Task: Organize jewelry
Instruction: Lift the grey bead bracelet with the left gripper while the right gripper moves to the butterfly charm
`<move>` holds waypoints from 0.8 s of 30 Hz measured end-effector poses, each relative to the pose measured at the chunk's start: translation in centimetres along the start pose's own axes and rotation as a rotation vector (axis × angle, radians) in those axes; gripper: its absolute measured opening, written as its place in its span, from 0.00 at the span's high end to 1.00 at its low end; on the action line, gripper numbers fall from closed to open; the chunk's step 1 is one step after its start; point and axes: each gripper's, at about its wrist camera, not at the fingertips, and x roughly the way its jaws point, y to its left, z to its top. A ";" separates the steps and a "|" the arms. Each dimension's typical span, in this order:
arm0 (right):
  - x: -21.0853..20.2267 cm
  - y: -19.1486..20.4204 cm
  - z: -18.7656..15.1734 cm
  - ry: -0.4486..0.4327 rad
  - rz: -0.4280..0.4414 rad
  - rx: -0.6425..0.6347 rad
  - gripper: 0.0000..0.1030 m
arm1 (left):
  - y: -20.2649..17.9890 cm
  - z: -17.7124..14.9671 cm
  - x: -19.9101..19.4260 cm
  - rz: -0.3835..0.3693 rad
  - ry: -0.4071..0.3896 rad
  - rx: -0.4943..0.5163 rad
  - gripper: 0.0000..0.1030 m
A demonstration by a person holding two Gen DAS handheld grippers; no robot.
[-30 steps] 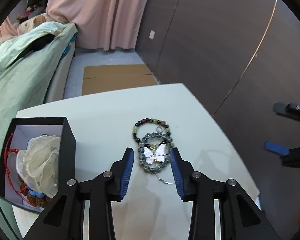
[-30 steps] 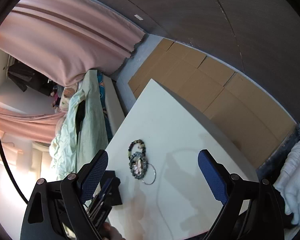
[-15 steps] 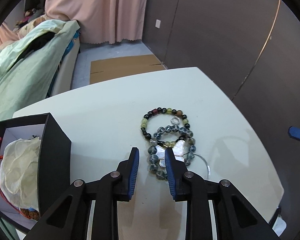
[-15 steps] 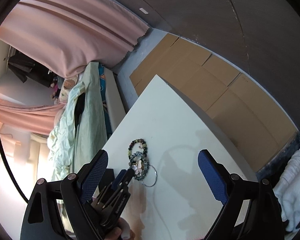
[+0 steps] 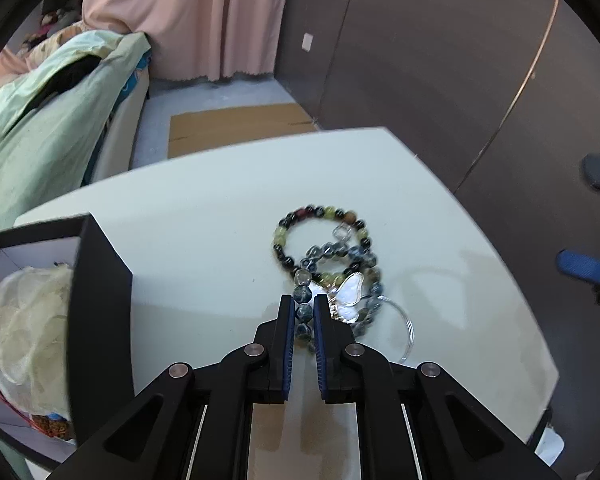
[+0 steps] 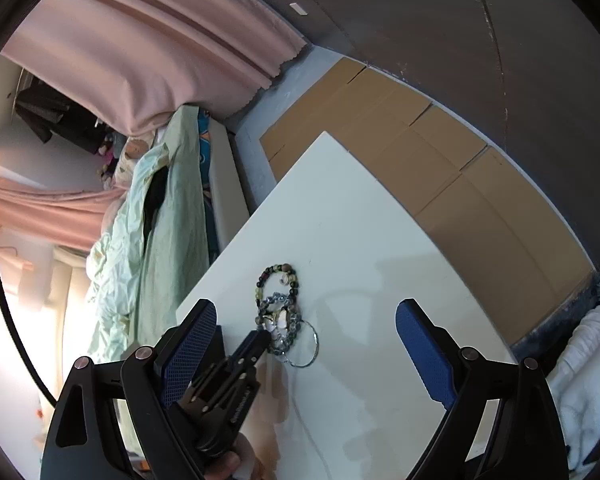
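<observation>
On the white table (image 5: pixel 204 216) lies a jewelry pile: a multicoloured bead bracelet (image 5: pixel 320 214), a grey-blue bead bracelet (image 5: pixel 342 250), a white butterfly pendant (image 5: pixel 349 294) and a thin wire hoop (image 5: pixel 409 322). My left gripper (image 5: pixel 303 300) is closing its jaws, and the blue pads press on the near-left beads of the grey-blue bracelet. The right wrist view shows that gripper (image 6: pixel 261 338) at the same pile (image 6: pixel 278 304). My right gripper (image 6: pixel 306 310) hangs wide open above the table, holding nothing.
An open black box (image 5: pixel 100 300) stands at the table's left, holding a cream gauze pouch (image 5: pixel 28 320) and red cord. A bed with a green quilt (image 5: pixel 40 128) lies beyond the table. Flat cardboard (image 5: pixel 240 128) covers the floor near the dark wall.
The left gripper's jaws narrowed from wide open around the butterfly to a tight gap on the bracelet's left beads. It also sank closer to the table. The right gripper stayed open.
</observation>
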 end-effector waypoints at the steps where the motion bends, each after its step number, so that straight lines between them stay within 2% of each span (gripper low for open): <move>1: 0.1 0.1 0.0 0.001 -0.002 -0.005 0.10 | -0.1 0.1 -0.5 -0.009 -0.011 0.006 0.91; 11: 0.5 0.4 -0.4 0.008 -0.008 -0.014 0.10 | -2.0 1.3 -5.6 -0.109 -0.143 0.063 0.91; 24: 3.2 2.8 -1.7 0.068 -0.034 -0.099 0.11 | 1.3 1.9 -9.8 -0.090 -0.220 -0.005 0.91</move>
